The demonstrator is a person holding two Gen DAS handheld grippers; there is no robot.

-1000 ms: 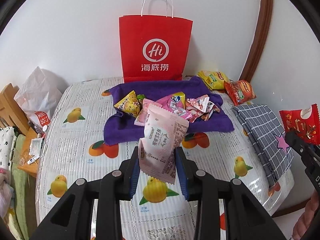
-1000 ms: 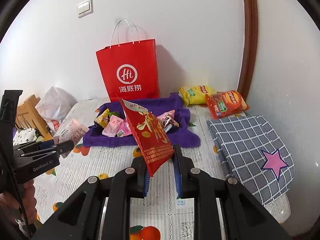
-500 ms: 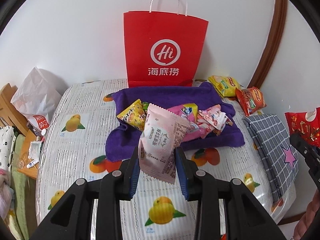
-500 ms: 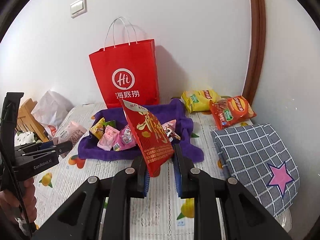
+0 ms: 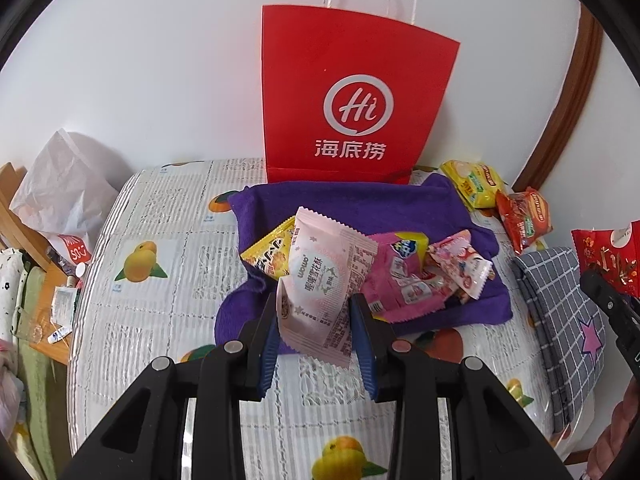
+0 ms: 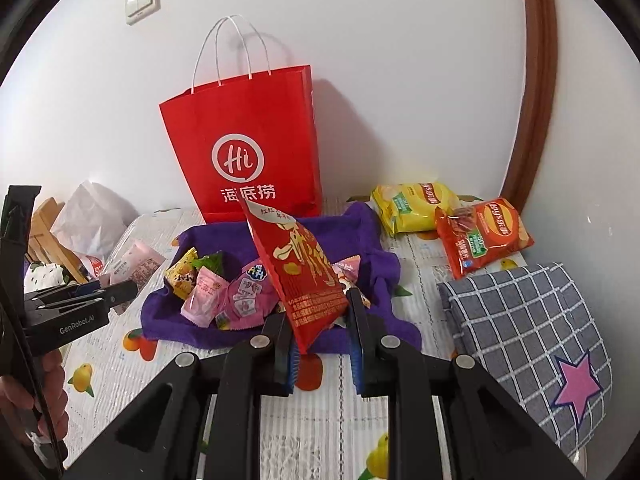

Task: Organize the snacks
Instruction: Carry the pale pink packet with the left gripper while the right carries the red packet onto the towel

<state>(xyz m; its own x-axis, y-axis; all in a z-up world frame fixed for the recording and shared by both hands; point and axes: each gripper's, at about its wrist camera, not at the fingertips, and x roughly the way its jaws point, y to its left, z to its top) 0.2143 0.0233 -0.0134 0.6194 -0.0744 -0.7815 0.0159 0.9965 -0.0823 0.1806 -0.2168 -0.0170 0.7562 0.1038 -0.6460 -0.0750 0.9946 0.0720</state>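
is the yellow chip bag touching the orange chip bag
Touching. The right wrist view shows the orange chip bag overlapping the yellow chip bag at its corner, no gap between them.

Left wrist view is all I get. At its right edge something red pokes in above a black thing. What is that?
Observer: A red snack packet with gold print, clamped by its lower end in the fingers of the right gripper.
Operator: Is anything hiding behind the pink packet held up in front of me?
Observer: Yes, a small green-wrapped snack on the purple towel, right beside the yellow snack.
Operator: And the wall left of the red paper bag?
Observer: A white light switch sits high up there.
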